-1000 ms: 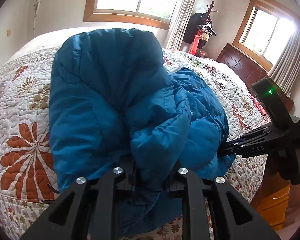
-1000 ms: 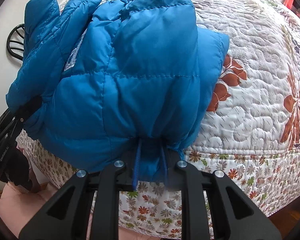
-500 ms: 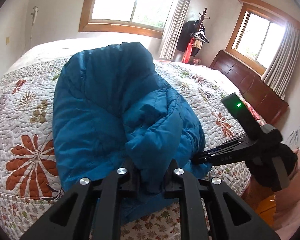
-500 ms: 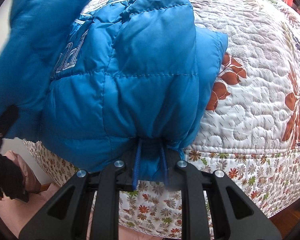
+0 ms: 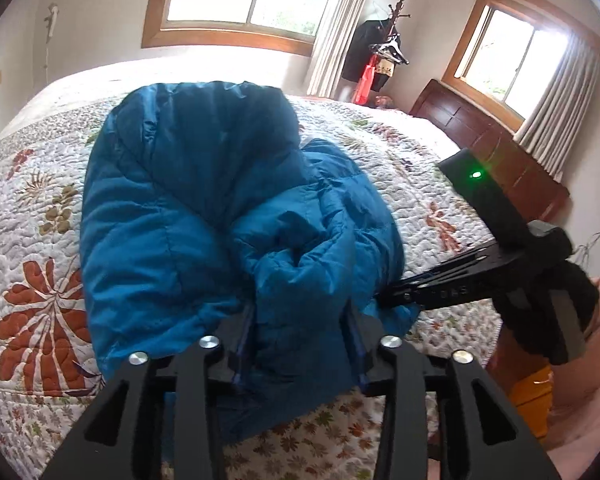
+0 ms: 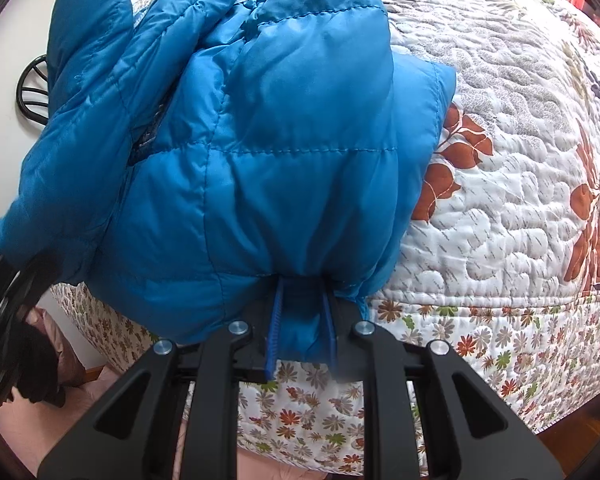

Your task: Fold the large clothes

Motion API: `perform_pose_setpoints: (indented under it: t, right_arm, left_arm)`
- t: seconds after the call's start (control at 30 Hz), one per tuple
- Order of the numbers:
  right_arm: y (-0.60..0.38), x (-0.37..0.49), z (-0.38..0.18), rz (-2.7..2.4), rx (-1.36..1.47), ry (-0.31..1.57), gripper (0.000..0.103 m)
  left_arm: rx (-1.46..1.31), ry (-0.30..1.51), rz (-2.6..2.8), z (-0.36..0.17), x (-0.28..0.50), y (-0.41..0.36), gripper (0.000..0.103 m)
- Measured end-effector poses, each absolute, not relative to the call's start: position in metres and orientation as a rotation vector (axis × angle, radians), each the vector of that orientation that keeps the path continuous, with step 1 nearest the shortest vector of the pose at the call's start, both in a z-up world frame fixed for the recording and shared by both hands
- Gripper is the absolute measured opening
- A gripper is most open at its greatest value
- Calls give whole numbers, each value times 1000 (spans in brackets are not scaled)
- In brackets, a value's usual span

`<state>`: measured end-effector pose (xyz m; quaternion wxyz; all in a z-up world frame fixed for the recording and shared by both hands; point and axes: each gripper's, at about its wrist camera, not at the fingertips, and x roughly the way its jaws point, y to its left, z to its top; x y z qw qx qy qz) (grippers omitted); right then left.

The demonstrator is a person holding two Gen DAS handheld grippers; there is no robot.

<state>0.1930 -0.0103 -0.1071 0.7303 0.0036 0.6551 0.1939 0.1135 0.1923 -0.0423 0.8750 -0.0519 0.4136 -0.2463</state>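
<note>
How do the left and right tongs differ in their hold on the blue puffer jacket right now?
The left tongs stand wider, around a thick bunched wad of the blue puffer jacket; the right tongs stand narrower, pinching a slimmer gathered edge. Left's fabric is crumpled; right's fans out smoothly. Both grip at the near edge of the floral quilt.

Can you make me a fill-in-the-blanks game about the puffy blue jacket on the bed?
1. The puffy jacket is the colour ____.
2. The jacket lies on a quilt patterned with ____.
3. The left gripper and the right gripper are both shut on the ____.
4. In the left wrist view, the light glowing on the right gripper's body is ____.

Missing words: blue; flowers; jacket; green
</note>
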Motion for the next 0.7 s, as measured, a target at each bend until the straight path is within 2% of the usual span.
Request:
perform_pose_setpoints:
  t: [0.07,0.23,0.33,0.4,0.53,0.63,0.7]
  right_arm:
    - [-10,194,-107,424,5,1442,18]
    - [-12,193,-105,427,11,1441,18]
    - [-14,194,-103,429,19,1451,19]
    - [-13,195,-101,424,5,1454,19]
    - [-8,195,-94,399,-18,1458,21]
    - [-7,193,-80,399,-10,1436,30]
    - [-6,191,-66,402,-3,1407,41]
  left_arm:
    - [-165,870,-607,-32,106,200,58]
    - [-328,880,-717,-9,96,239,58]
    - [-383,861,-586,-2,97,283,62]
    - [-373,847,-431,-4,104,306,68]
    - [-325,909,-315,-30,140,328,68]
    - [-361,965,-343,-54,162,340,68]
    - [-373,995,-385,-67,173,337,68]
